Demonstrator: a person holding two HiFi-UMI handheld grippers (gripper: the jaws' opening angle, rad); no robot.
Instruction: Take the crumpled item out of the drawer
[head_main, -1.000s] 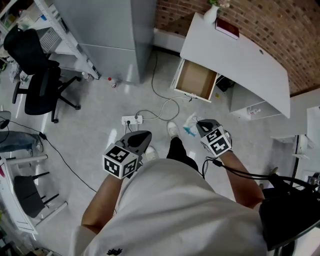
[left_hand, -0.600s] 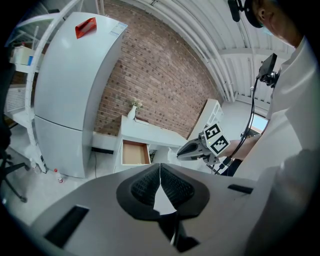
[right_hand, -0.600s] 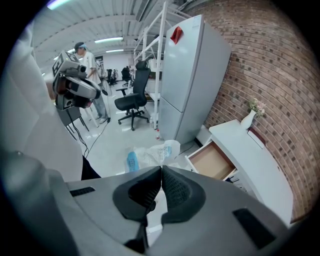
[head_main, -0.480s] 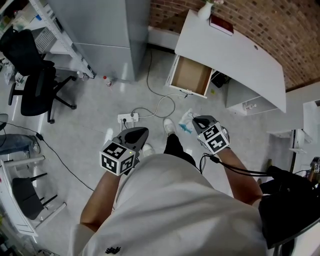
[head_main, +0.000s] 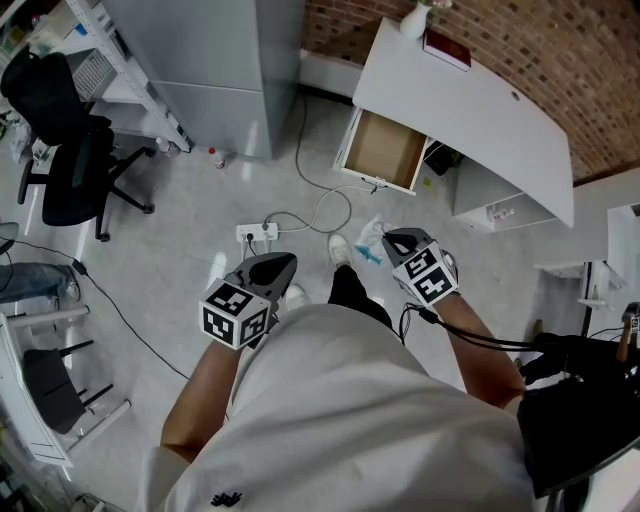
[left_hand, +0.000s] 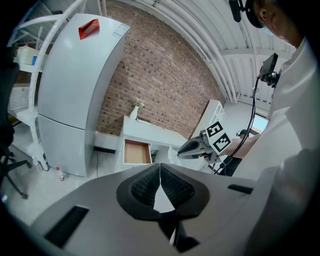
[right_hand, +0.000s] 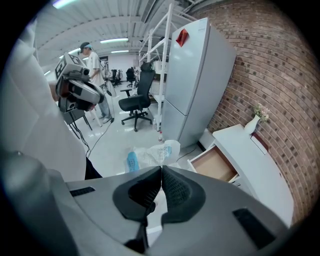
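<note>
The crumpled item is a white plastic bag with blue print (head_main: 372, 243) (right_hand: 150, 151). It hangs from the tips of my right gripper (head_main: 398, 240) (right_hand: 161, 168), which is shut on it above the floor. The drawer (head_main: 385, 150) (right_hand: 215, 165) (left_hand: 136, 151) stands pulled out of the white desk (head_main: 470, 110); its brown bottom is bare. My left gripper (head_main: 275, 266) (left_hand: 160, 165) is held at waist height to the left, shut, with nothing between its pads. Both grippers are well short of the drawer.
A tall grey fridge (head_main: 230, 60) stands left of the desk. A power strip (head_main: 258, 236) and a cable (head_main: 325, 205) lie on the floor ahead. A black office chair (head_main: 75, 170) is at the left. A vase (head_main: 415, 18) and a red book (head_main: 447, 48) sit on the desk.
The head view has shifted a little. Both grippers stay at about the same place, and the bag is still in the right one.
</note>
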